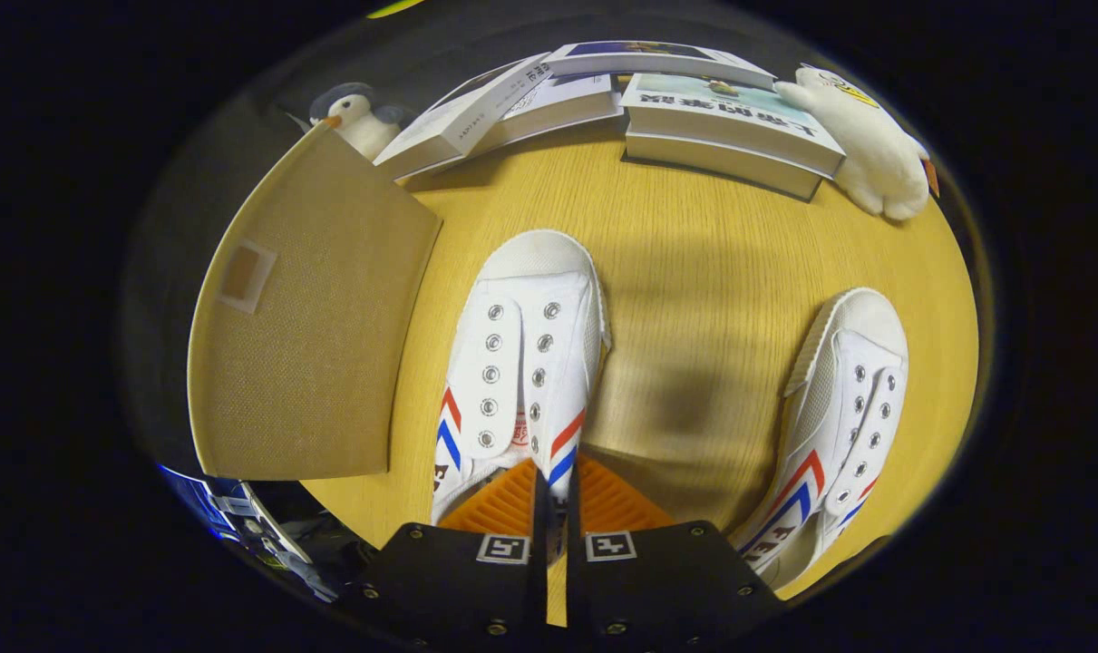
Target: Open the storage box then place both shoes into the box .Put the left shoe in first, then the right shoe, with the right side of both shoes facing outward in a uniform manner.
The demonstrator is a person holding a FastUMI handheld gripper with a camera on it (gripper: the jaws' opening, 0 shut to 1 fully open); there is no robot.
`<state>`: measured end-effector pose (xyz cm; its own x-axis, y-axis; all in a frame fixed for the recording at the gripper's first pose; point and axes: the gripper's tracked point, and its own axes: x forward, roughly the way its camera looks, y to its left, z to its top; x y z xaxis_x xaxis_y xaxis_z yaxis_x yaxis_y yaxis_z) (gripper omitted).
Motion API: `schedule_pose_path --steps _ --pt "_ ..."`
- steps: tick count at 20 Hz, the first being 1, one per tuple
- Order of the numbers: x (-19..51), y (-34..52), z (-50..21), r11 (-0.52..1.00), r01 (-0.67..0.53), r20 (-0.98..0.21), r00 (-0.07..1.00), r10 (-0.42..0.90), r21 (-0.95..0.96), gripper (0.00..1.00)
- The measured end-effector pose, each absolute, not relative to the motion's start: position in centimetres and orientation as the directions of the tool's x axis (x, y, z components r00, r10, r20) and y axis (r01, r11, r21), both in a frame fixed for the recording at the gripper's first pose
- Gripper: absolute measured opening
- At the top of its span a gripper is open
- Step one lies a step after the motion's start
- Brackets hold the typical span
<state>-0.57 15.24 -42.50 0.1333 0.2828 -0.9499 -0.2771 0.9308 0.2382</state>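
The gripper [556, 494] has its fingers nearly together, pinching the side wall of the nearer white shoe [521, 363] on the wooden table [694, 254]. The shoe's heel is hidden behind the fingers. The second shoe [834, 417] lies apart, and the beige storage box [304, 326] stands alongside.
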Motion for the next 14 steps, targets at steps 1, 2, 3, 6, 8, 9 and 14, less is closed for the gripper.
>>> schedule_pose_path --steps 1,2,3,6,8,9,14 --pt "-0.6 15.4 -43.6 0.929 -0.278 -0.947 0.135 0.29 0.245 0.02" --pt "-0.7 15.3 -43.1 0.926 -0.277 -0.945 0.131 0.3 0.256 0.02" --pt "-0.7 15.3 -42.8 0.925 -0.27 -0.943 0.124 0.307 0.266 0.02" --pt "-0.8 15.2 -42.0 0.927 -0.216 -0.936 0.108 0.335 0.307 0.02" --pt "-0.7 15.0 -41.2 0.926 -0.19 -0.932 0.102 0.349 0.326 0.02" --pt "-0.5 15.0 -40.9 0.925 -0.189 -0.93 0.103 0.354 0.331 0.02" --pt "0.4 15.0 -37.2 0.919 -0.177 -0.916 0.137 0.377 0.352 0.02"
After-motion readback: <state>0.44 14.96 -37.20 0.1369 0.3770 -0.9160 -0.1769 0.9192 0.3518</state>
